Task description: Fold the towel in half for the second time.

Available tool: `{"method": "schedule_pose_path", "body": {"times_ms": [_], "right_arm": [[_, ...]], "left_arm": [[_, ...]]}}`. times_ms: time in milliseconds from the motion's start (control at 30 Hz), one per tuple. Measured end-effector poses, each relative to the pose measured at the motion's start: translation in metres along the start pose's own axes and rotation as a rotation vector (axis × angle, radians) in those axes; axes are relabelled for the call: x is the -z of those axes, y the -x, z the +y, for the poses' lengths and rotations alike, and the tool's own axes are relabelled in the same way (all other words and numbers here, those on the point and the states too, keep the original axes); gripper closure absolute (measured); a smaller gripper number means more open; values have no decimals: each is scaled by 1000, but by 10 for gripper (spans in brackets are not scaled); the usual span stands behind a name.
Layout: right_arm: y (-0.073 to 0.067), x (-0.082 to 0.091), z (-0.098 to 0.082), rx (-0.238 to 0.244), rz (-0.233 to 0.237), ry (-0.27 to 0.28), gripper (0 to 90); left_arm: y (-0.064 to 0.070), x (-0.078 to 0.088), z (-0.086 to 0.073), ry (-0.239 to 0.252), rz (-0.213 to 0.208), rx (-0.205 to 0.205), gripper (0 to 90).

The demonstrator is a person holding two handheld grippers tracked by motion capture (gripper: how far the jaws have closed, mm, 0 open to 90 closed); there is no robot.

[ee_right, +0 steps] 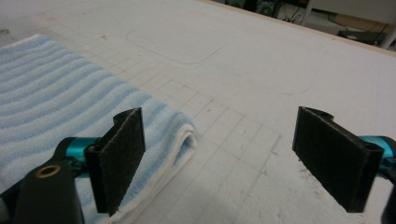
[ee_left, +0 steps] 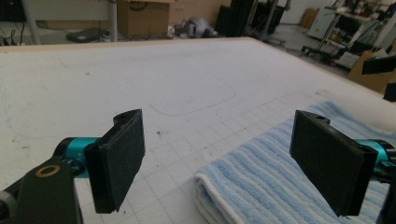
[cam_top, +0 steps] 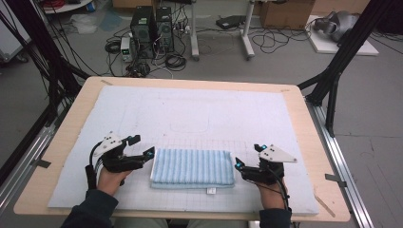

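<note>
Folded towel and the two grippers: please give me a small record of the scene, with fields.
item: folded towel, light blue stripes, white edge
towel position: flat on the white gridded mat, between the grippers
towel label: small white tag at near edge
left gripper: open, beside the towel's left end, nothing held
right gripper: open, beside the towel's right end, nothing held
support: wooden table

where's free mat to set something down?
The whole far half of the mat, beyond the folded towel, is bare up to the table's far edge. A narrow strip runs in front of the towel. Crowded: both towel ends, with the left gripper and right gripper, jaws open.
</note>
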State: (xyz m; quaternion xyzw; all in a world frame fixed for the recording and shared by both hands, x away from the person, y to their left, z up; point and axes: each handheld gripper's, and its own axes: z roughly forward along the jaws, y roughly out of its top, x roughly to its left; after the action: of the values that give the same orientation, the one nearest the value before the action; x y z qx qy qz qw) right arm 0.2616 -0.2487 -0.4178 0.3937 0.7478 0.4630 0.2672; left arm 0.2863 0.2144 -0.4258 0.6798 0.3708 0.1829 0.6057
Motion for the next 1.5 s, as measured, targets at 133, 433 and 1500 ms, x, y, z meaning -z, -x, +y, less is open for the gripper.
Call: {"method": "schedule_pose_path", "body": {"times_ms": [133, 433, 1500], "right_arm": [[9, 9, -5, -22, -18, 20, 116], [18, 22, -17, -18, -44, 69, 110], [17, 25, -20, -36, -51, 95, 109]], "left_arm": [[-1, 11, -2, 27, 3, -4, 188], [-9, 29, -9, 76, 33, -29, 199], [-12, 39, -9, 65, 80, -46, 201]]}}
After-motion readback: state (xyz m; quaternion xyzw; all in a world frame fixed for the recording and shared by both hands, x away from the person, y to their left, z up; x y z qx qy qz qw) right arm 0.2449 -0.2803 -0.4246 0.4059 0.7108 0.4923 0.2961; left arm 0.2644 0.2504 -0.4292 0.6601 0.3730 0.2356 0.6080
